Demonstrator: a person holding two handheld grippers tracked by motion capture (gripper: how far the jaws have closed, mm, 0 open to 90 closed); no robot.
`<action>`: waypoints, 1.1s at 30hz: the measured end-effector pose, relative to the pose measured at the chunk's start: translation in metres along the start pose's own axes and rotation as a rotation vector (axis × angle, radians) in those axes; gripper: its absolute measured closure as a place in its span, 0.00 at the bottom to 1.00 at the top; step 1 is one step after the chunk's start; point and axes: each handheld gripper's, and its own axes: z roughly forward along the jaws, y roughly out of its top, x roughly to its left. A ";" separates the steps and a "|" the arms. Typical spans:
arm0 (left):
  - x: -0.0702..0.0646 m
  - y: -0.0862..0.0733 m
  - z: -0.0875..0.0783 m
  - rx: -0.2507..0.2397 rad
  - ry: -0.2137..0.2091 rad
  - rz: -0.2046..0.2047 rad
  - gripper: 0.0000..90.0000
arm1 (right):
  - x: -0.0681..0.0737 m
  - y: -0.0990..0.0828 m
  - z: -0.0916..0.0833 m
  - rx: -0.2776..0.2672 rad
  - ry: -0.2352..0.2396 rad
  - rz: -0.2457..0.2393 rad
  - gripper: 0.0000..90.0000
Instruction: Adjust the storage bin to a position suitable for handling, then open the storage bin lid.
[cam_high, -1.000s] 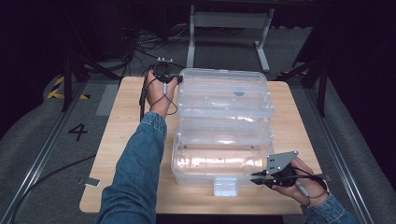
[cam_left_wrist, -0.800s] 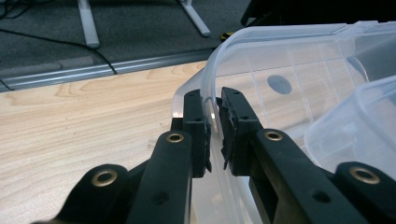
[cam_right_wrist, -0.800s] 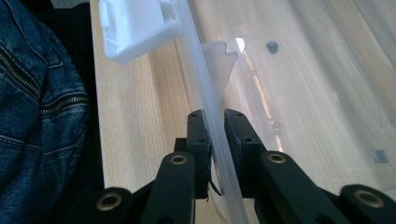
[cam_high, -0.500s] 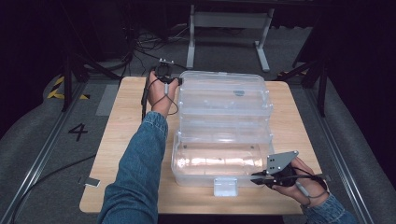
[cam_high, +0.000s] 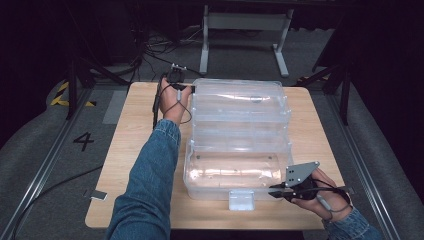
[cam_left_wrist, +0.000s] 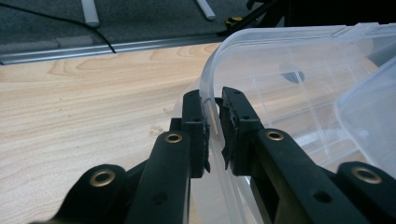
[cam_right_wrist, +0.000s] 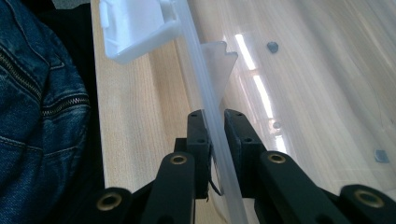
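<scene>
High view: I see my left gripper (cam_high: 192, 89) at the far left corner of the clear plastic box (cam_high: 239, 135) on the wooden table (cam_high: 135, 150), its jaws pinching the box's rim. My right gripper (cam_high: 276, 190) pinches the near rim, close to the white latch (cam_high: 241, 199).

A light wooden counter (cam_high: 135, 150) with rounded corners stands on a grey floor (cam_high: 45, 150). A large clear plastic box (cam_high: 240, 135) rests on it, taking up the middle and right side. The box's white latch (cam_high: 241, 200) touches the counter near the front edge.
</scene>
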 end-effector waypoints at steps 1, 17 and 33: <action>0.001 0.000 0.001 0.005 -0.001 -0.002 0.90 | 0.000 0.000 0.000 0.000 0.000 0.000 0.90; 0.004 -0.004 0.004 0.012 0.021 0.013 0.86 | 0.000 0.000 0.000 -0.002 -0.001 0.003 0.90; -0.016 -0.006 -0.077 -0.173 -0.032 0.110 0.58 | -0.003 0.000 -0.020 -0.114 -0.002 0.071 0.69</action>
